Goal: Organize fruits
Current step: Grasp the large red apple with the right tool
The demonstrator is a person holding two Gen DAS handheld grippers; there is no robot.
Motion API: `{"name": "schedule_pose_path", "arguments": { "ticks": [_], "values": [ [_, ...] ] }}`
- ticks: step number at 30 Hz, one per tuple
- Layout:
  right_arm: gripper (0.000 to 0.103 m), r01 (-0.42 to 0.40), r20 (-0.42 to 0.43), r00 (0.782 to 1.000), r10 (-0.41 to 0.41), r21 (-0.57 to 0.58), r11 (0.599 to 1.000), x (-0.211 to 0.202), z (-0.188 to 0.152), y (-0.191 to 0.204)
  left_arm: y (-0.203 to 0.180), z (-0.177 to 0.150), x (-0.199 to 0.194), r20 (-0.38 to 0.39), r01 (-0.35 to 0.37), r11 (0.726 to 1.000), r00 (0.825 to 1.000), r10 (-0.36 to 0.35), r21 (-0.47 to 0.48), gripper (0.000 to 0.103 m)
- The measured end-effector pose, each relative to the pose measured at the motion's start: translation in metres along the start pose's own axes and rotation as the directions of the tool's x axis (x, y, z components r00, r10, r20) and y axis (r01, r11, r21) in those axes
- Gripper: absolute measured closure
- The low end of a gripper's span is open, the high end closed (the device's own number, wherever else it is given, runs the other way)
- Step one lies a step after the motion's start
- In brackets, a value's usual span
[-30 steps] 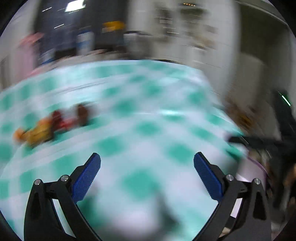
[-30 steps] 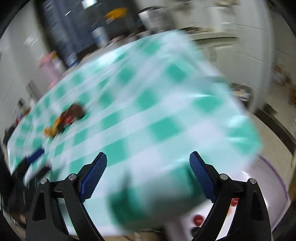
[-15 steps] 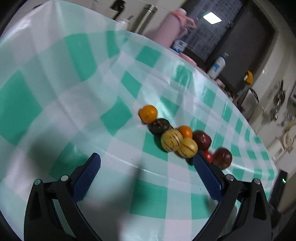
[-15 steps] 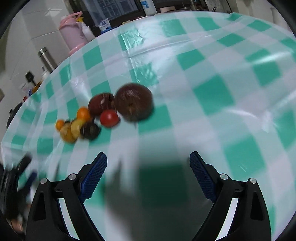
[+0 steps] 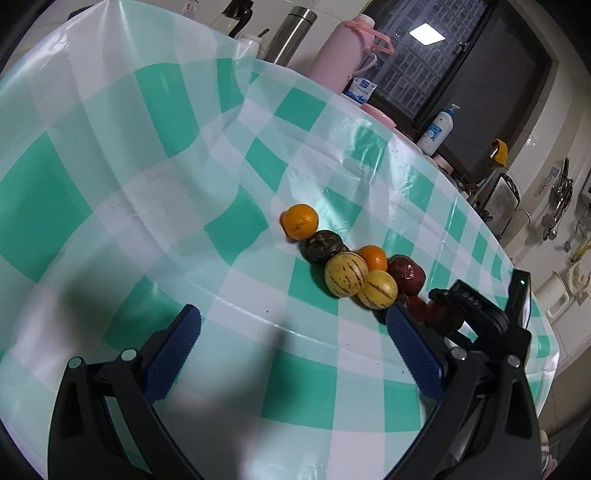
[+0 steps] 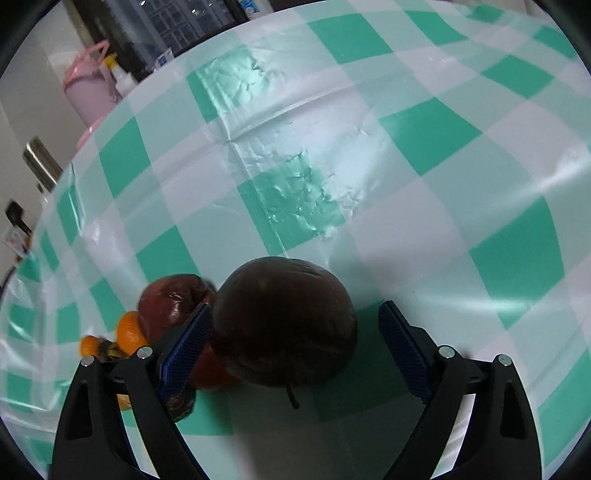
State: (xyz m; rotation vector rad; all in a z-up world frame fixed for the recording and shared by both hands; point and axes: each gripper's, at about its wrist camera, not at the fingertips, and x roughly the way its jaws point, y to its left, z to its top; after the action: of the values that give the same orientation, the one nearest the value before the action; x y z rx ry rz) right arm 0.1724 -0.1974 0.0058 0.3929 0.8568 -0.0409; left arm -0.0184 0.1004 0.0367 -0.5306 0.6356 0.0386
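Observation:
A cluster of fruit lies on the green-and-white checked tablecloth (image 5: pixel 177 206): an orange (image 5: pixel 300 221), a dark wrinkled fruit (image 5: pixel 323 245), two yellow striped fruits (image 5: pixel 346 276), a small orange (image 5: pixel 373 257) and a dark red fruit (image 5: pixel 406 275). My left gripper (image 5: pixel 295 350) is open over bare cloth, short of the cluster. My right gripper (image 6: pixel 295 332) straddles a large dark red apple (image 6: pixel 284 325). Its jaws are closing, the left pad at the apple's skin and a gap at the right pad. Beside the apple sit a second dark red fruit (image 6: pixel 173 306) and an orange (image 6: pixel 129 330).
A pink jug (image 5: pixel 343 55), a steel flask (image 5: pixel 286 33), a lotion pump bottle (image 5: pixel 439 129) and a tissue pack (image 5: pixel 360 90) stand along the table's far edge. The table edge drops off at the right (image 5: pixel 550 354). Broad stretches of cloth lie left of the fruit.
Both grippers swung across the table to the fruit. In the last half second the right gripper closed in until the big apple sat between its jaws; the left stayed put.

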Motion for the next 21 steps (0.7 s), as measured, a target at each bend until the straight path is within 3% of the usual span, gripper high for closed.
{"name": "schedule_pose_path", "arguments": {
  "ticks": [2,3,5,11,21],
  "values": [
    [0.024,0.06,-0.003,0.998,-0.061,-0.05,0.997,0.004,0.0,0.009,0.0,-0.001,0.001,-0.007,0.0,1.0,1.0,0.0,-0.003,0.002],
    [0.032,0.071,-0.002,0.997,-0.071,-0.064,0.995,0.005,0.0,0.011,0.001,-0.002,0.002,-0.01,-0.003,1.0,1.0,0.003,-0.007,0.002],
    [0.039,0.035,-0.003,0.999,-0.035,-0.084,0.996,0.005,-0.001,0.014,0.003,-0.002,0.004,-0.013,-0.013,1.0,1.0,0.013,-0.011,0.002],
    [0.039,-0.057,-0.005,0.998,0.057,-0.008,0.998,-0.018,-0.017,-0.015,0.003,-0.008,0.012,-0.044,-0.032,0.999,0.999,0.032,0.001,0.002],
    [0.039,-0.185,0.034,0.983,0.183,0.091,0.978,-0.081,-0.08,-0.074,-0.021,-0.02,0.016,-0.046,-0.043,0.989,0.998,0.049,0.14,0.003]
  ]
}}
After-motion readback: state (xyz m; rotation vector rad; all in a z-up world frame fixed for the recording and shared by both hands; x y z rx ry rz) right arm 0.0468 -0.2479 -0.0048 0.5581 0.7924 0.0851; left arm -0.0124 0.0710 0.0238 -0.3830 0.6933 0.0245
